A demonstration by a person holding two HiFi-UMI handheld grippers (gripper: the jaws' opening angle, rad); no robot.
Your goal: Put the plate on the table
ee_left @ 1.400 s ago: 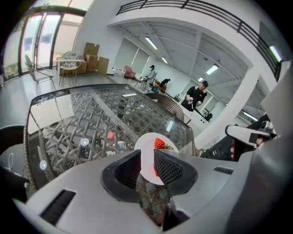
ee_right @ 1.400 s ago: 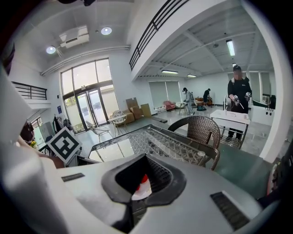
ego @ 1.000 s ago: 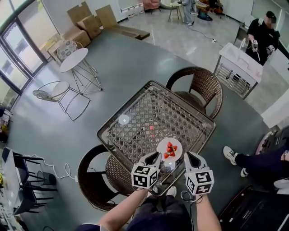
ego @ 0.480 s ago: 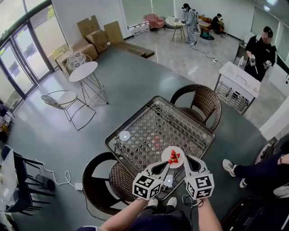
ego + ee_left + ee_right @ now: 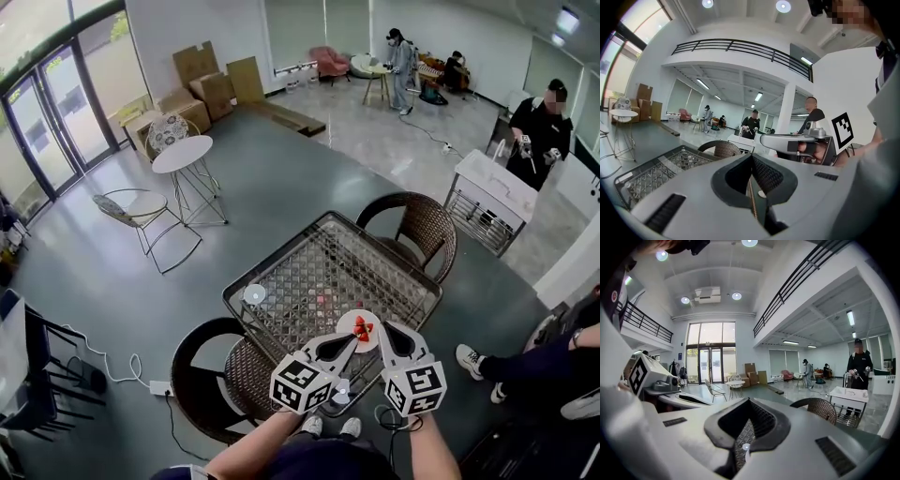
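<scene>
A small white plate (image 5: pixel 360 329) with red strawberries lies on the lattice-topped glass table (image 5: pixel 309 267), near its front edge. In the head view my left gripper (image 5: pixel 345 343) points at the plate's near left side and my right gripper (image 5: pixel 384 330) sits just right of it. I cannot tell whether either one touches the rim. The plate shows in neither gripper view. The left gripper (image 5: pixel 751 187) has its jaws pressed together, and so does the right gripper (image 5: pixel 746 430). Each gripper view shows the other gripper: the right one (image 5: pixel 797 140), the left one (image 5: pixel 661 380).
Wicker chairs stand at the table's far side (image 5: pixel 417 220) and near left corner (image 5: pixel 211 375). A small white disc (image 5: pixel 254 293) lies on the table's left part. A seated person's legs (image 5: pixel 506 361) are at the right. A white cart (image 5: pixel 492 192) stands beyond.
The head view has risen, so the table looks smaller and more of the room shows. The plate sits between the gripper tips throughout. The left gripper's tip has come in closer to the plate.
</scene>
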